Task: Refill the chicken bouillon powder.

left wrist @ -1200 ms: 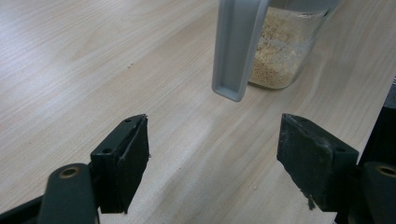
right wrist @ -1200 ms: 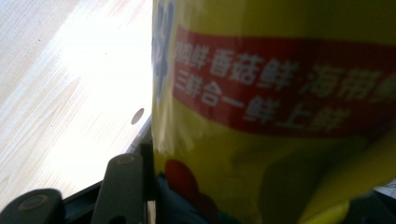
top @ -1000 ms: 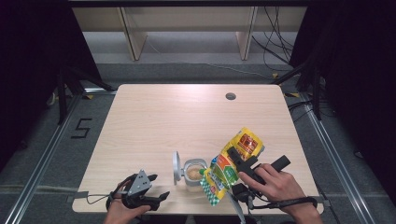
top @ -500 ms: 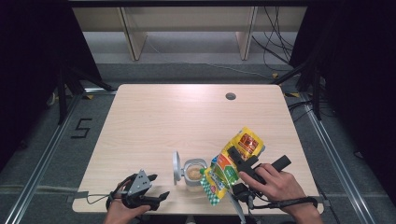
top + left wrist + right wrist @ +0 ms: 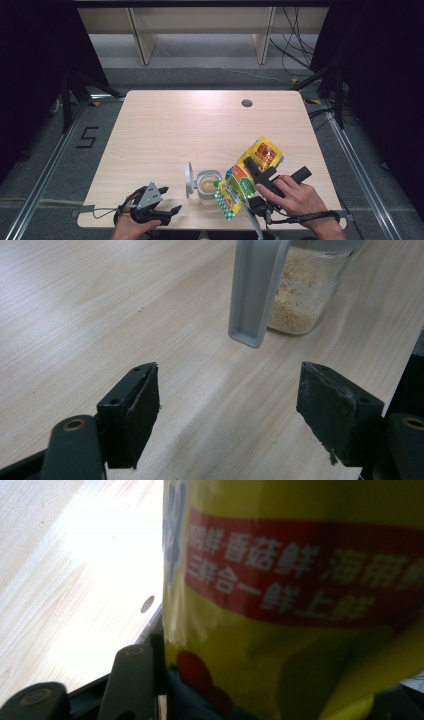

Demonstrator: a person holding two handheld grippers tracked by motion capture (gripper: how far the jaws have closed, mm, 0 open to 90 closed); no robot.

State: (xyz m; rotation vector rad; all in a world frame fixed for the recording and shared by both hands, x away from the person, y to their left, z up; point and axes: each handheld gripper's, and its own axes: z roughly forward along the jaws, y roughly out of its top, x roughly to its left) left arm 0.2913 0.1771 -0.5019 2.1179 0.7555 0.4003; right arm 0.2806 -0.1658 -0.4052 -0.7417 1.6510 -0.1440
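Observation:
A yellow seasoning pouch (image 5: 247, 177) with red and green print tilts down toward a clear jar (image 5: 206, 184) that holds beige granules, its grey lid (image 5: 189, 178) flipped up at the left. My right gripper (image 5: 252, 170) is shut on the pouch (image 5: 300, 600), which presses against its left jaw in the right gripper view. My left gripper (image 5: 170, 214) rests open at the table's front edge, left of the jar. In the left gripper view the jar (image 5: 300, 295) and its lid (image 5: 255, 290) stand beyond the wide-apart jaws of the gripper (image 5: 230, 425).
The wooden table (image 5: 190, 130) has a round cable hole (image 5: 246, 103) near its far right. Shelf legs and cables stand on the floor behind it. A "5" mark (image 5: 86, 137) lies on the floor at the left.

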